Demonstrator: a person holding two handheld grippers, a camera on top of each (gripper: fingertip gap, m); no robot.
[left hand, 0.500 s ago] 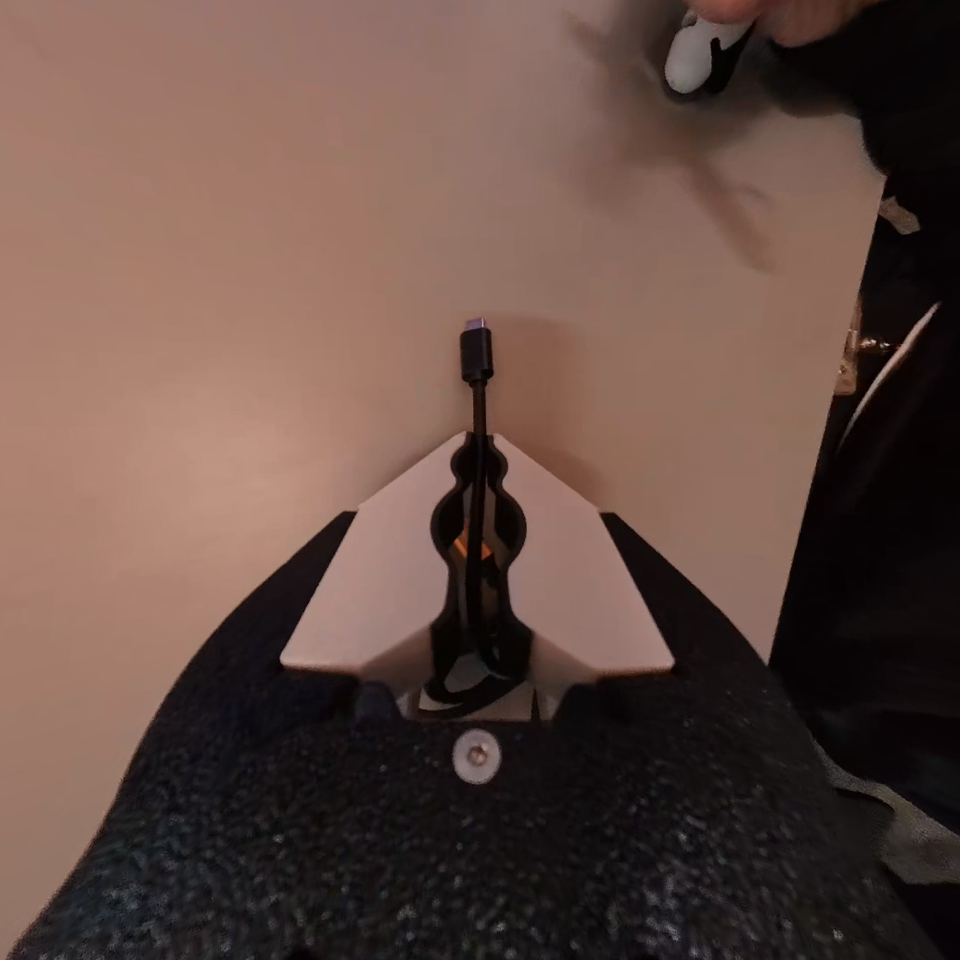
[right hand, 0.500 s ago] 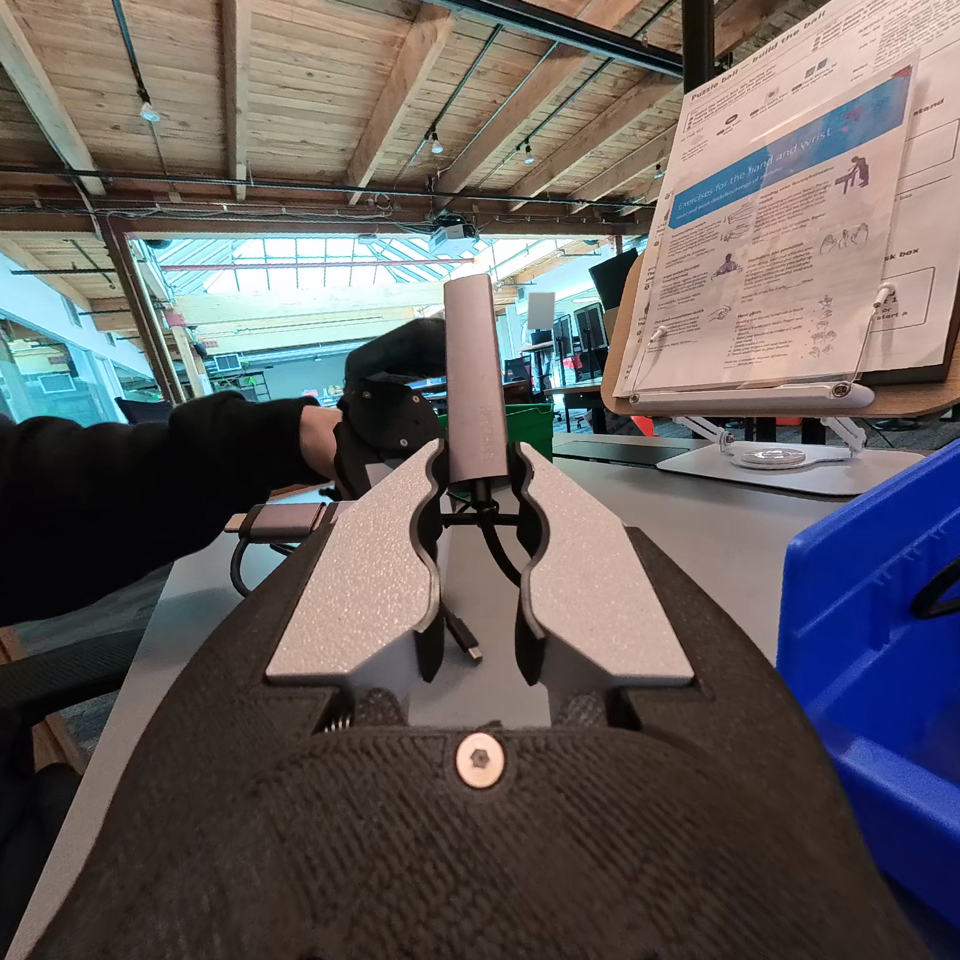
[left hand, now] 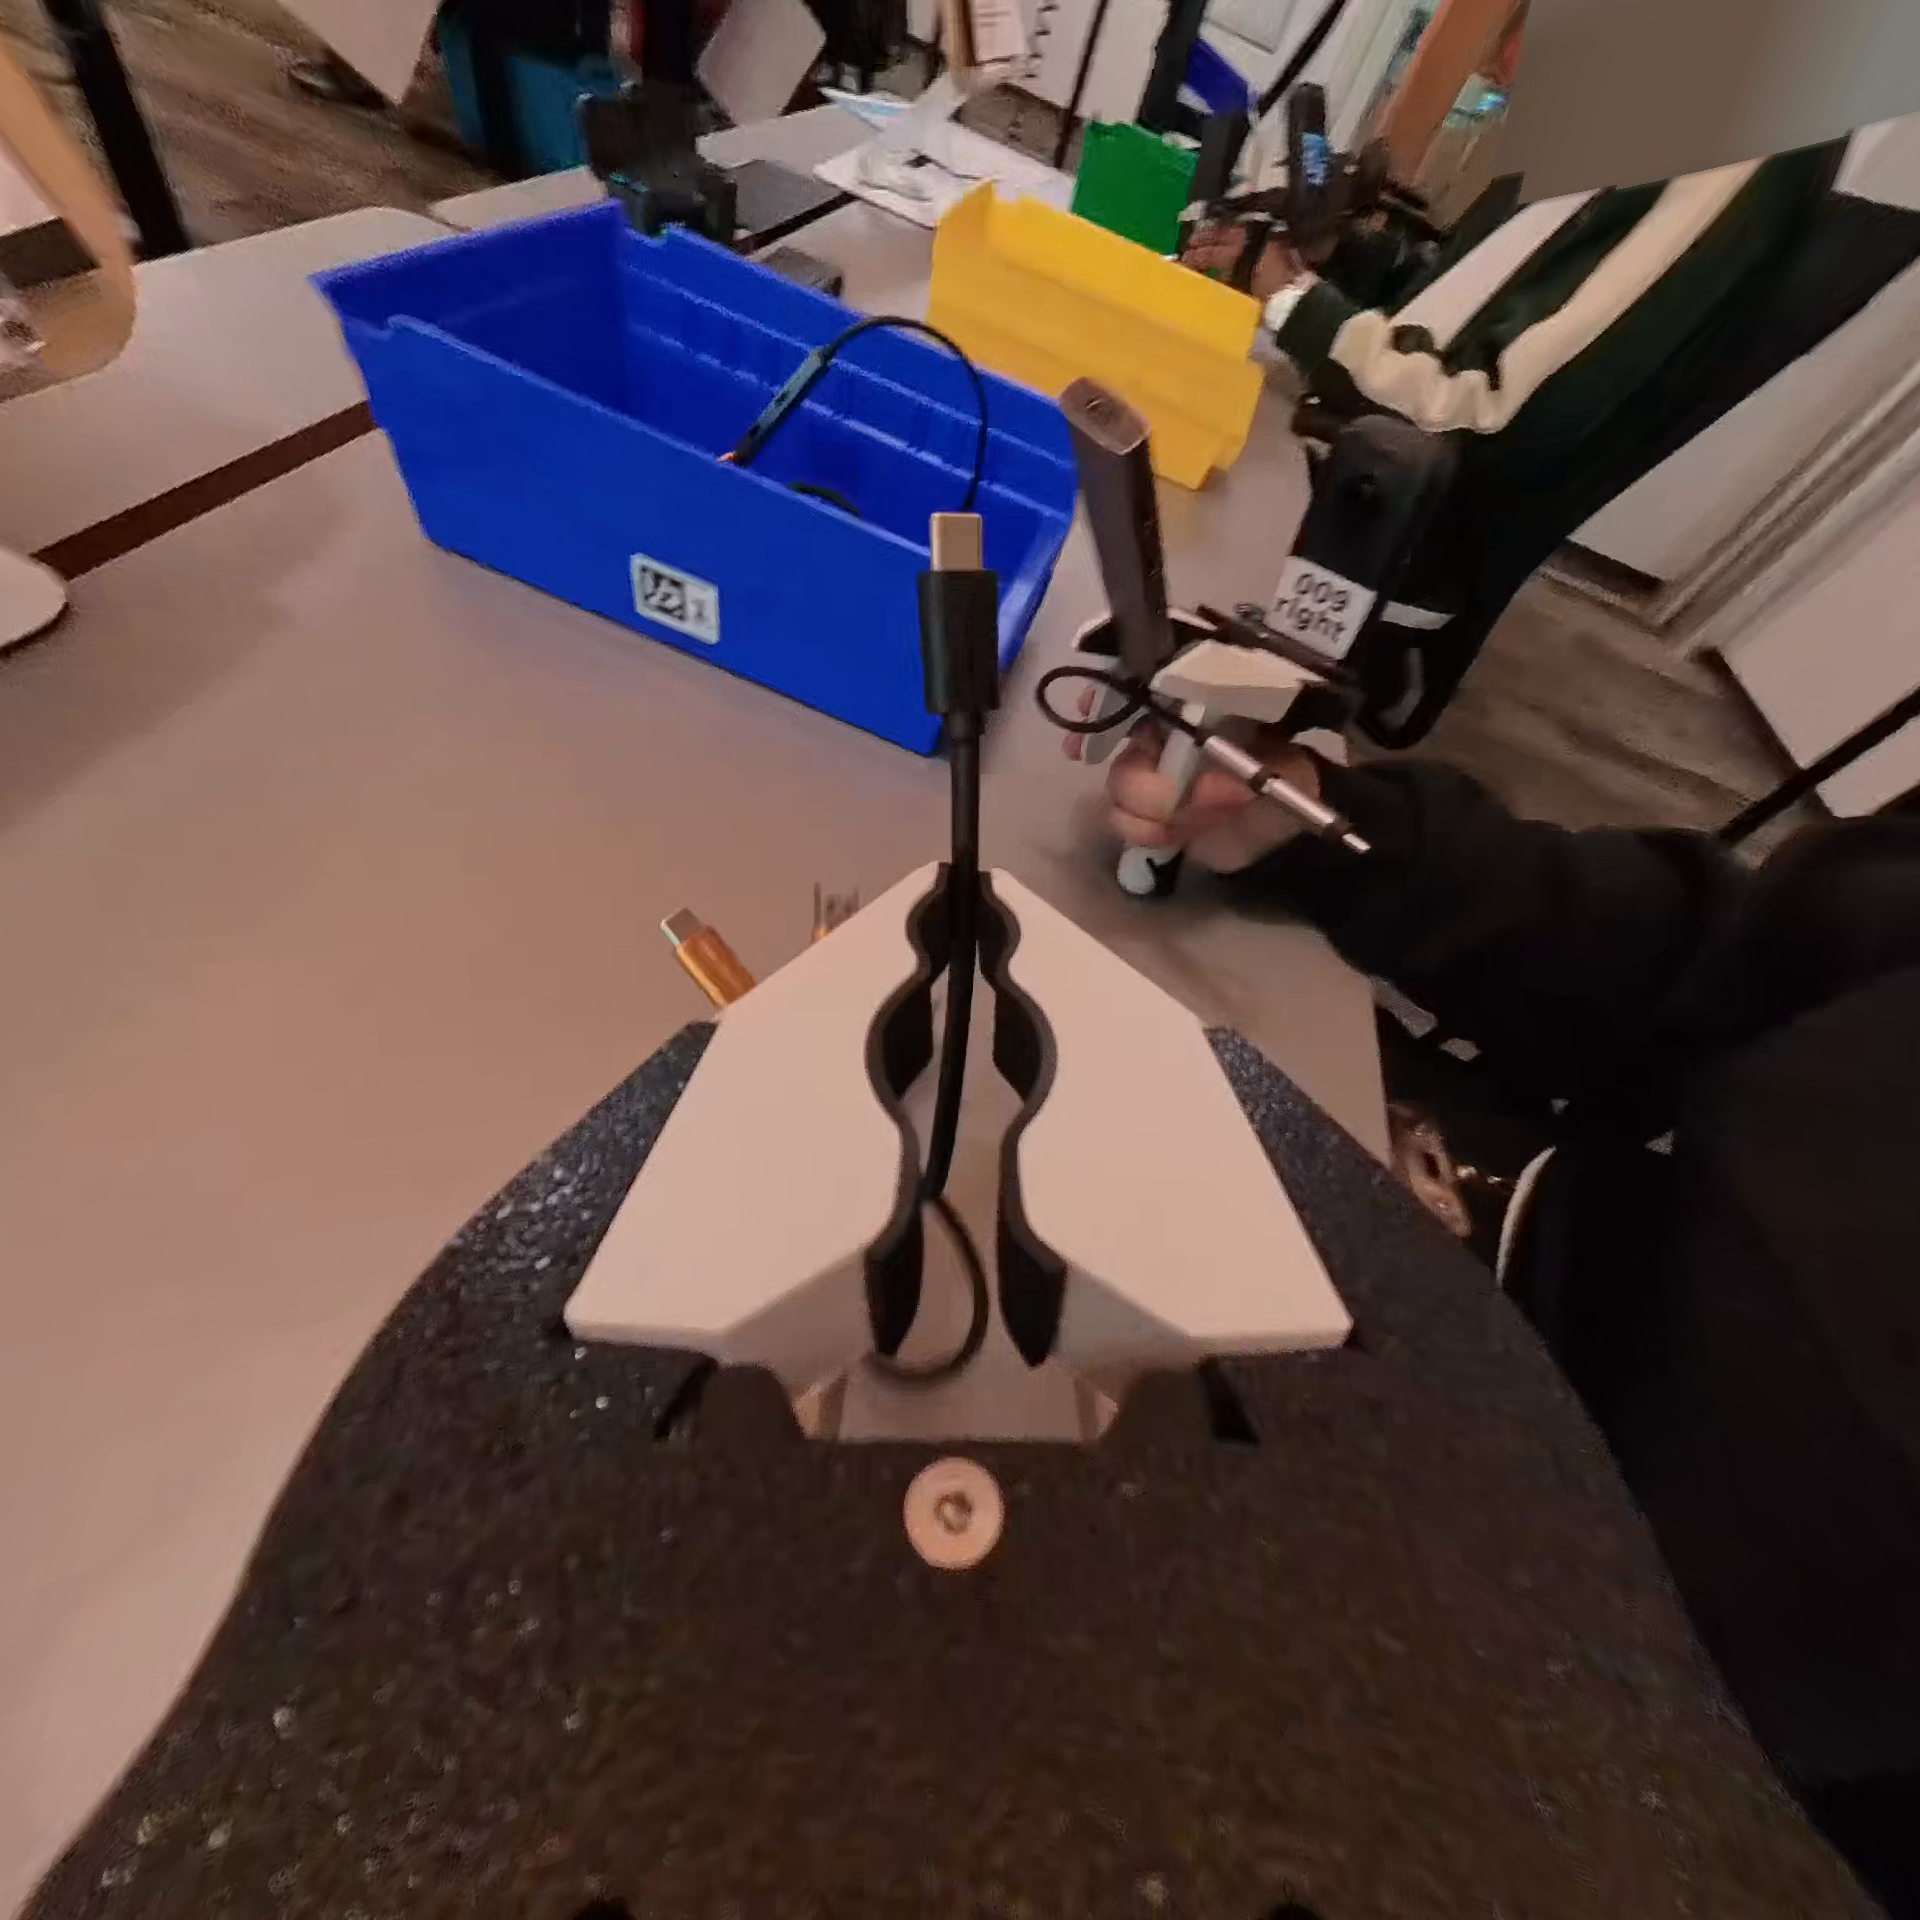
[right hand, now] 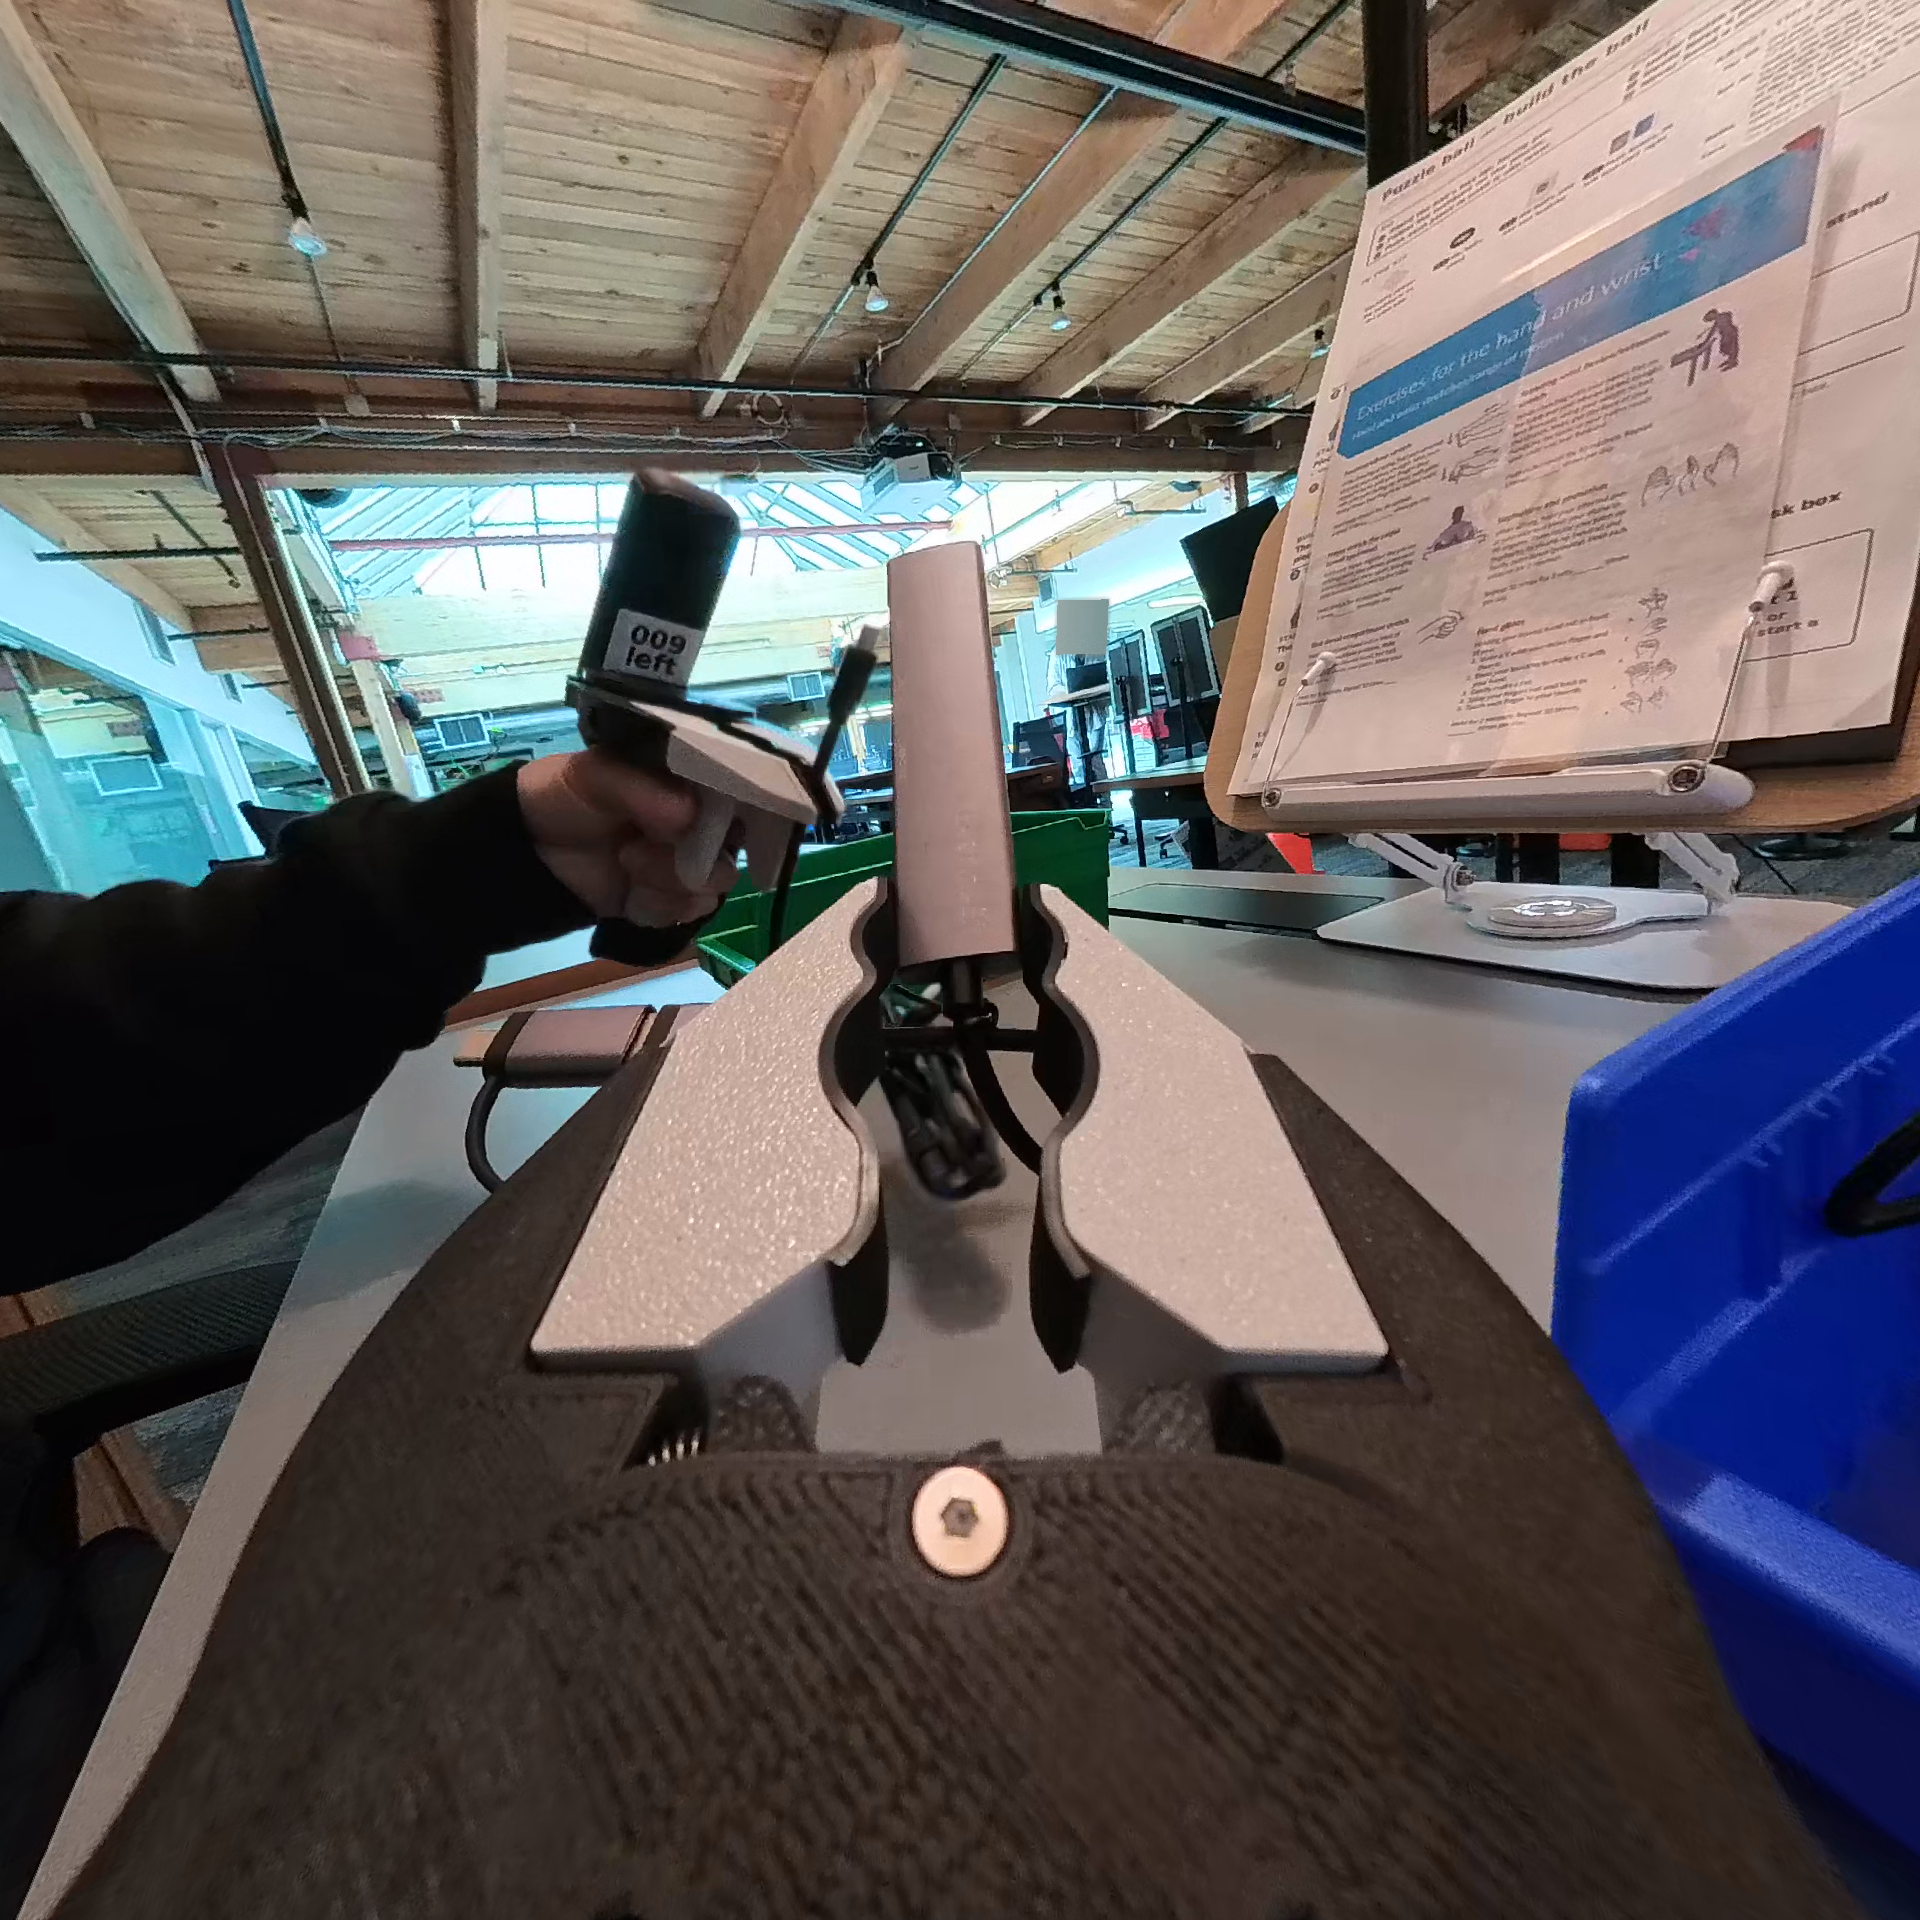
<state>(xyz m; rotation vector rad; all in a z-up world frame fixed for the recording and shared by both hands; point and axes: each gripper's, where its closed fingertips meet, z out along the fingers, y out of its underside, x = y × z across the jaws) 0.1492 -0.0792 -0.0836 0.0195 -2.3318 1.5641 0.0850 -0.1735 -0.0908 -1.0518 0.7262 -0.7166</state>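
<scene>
Gripping cable point(left hand: 961, 790), left tongs point(left hand: 961, 883) near bin point(left hand: 582, 447) wall.

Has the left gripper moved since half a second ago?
Yes. In the right wrist view the left gripper has risen from table level, now beside the grey hub.

The left gripper point(left hand: 961, 883) has matt pale plastic fingers point(left hand: 790, 1122) on a rough, grainy black body. Its black cable point(left hand: 961, 790) looks rubbery, with a bright metal plug tip. The grey hub point(right hand: 945, 748) looks like brushed metal. The blue bin point(left hand: 644, 436) is glossy ribbed plastic. The ceiling point(right hand: 623, 187) is bare wood.
</scene>
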